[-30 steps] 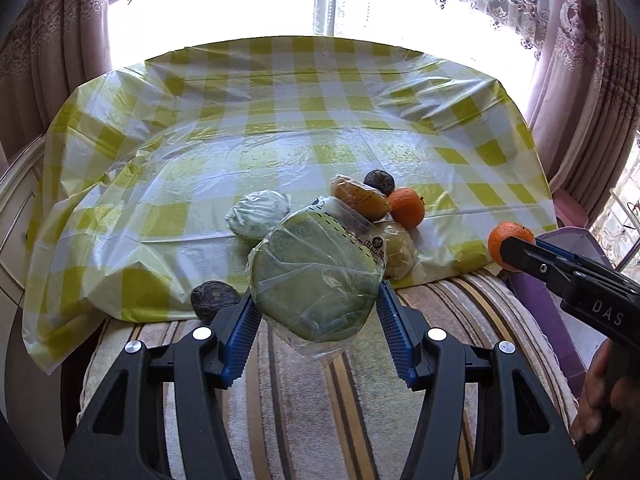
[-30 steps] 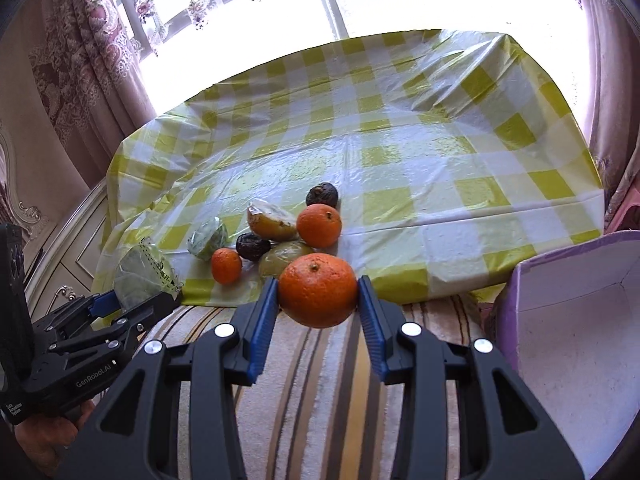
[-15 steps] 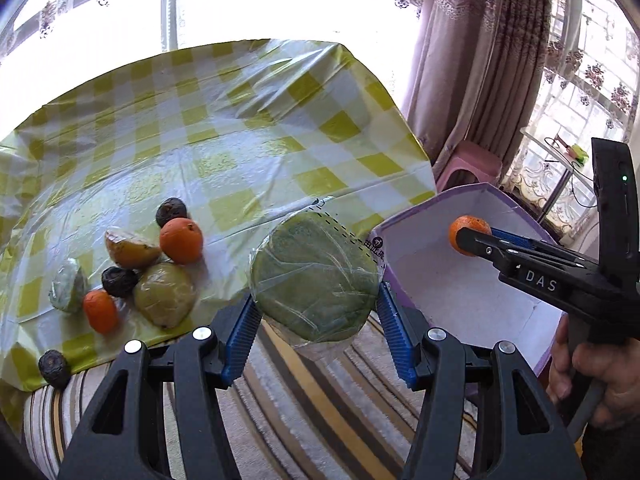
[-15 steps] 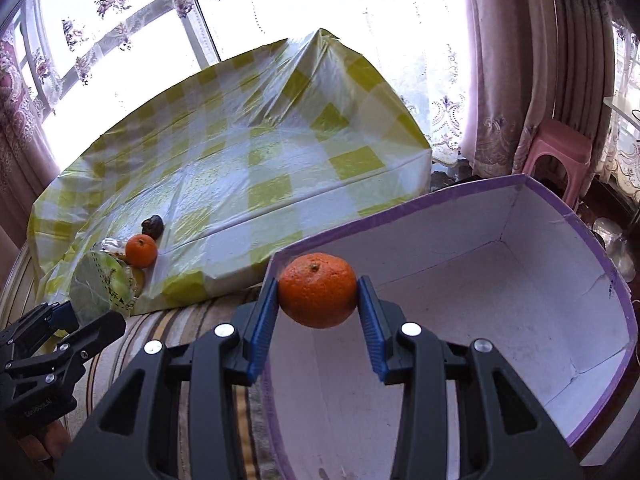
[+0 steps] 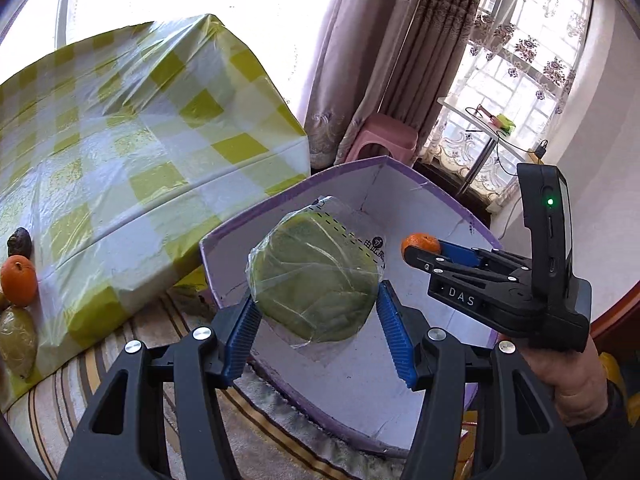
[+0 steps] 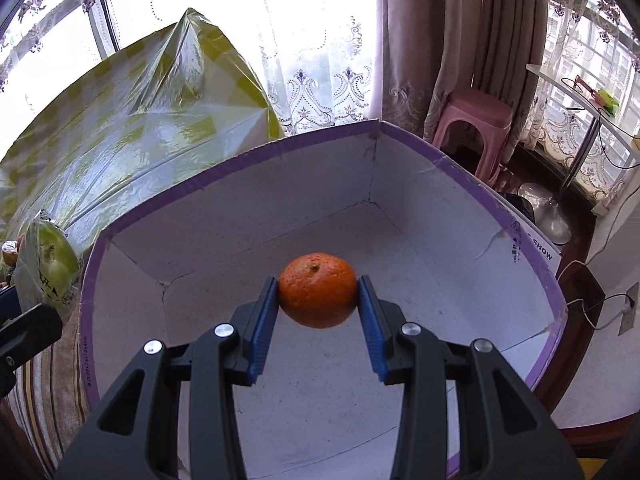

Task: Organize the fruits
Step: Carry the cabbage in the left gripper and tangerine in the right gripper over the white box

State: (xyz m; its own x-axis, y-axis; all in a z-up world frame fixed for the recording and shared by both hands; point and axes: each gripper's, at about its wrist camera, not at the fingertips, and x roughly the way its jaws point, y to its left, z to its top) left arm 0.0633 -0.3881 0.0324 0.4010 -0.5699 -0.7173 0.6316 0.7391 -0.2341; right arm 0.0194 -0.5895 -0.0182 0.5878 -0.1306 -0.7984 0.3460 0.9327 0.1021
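My left gripper (image 5: 316,316) is shut on a green fruit wrapped in clear plastic (image 5: 314,276) and holds it over the near-left part of a white box with a purple rim (image 5: 280,200). My right gripper (image 6: 318,300) is shut on an orange (image 6: 317,289) and holds it above the inside of the same box (image 6: 224,160). In the left wrist view the right gripper (image 5: 416,250) and its orange (image 5: 420,242) hang over the box's right side. The wrapped fruit also shows at the left edge of the right wrist view (image 6: 48,268).
A table with a yellow-checked plastic cloth (image 5: 120,152) lies left of the box, with an orange (image 5: 18,280), a dark fruit (image 5: 19,242) and a yellowish wrapped fruit (image 5: 18,340) at its near-left edge. A pink stool (image 6: 472,120) and curtains stand behind the box. A striped cloth (image 5: 60,400) lies below.
Both grippers have swung right from the table to the box. The wrapped fruit and the orange, still held, now hang over the box's inside.
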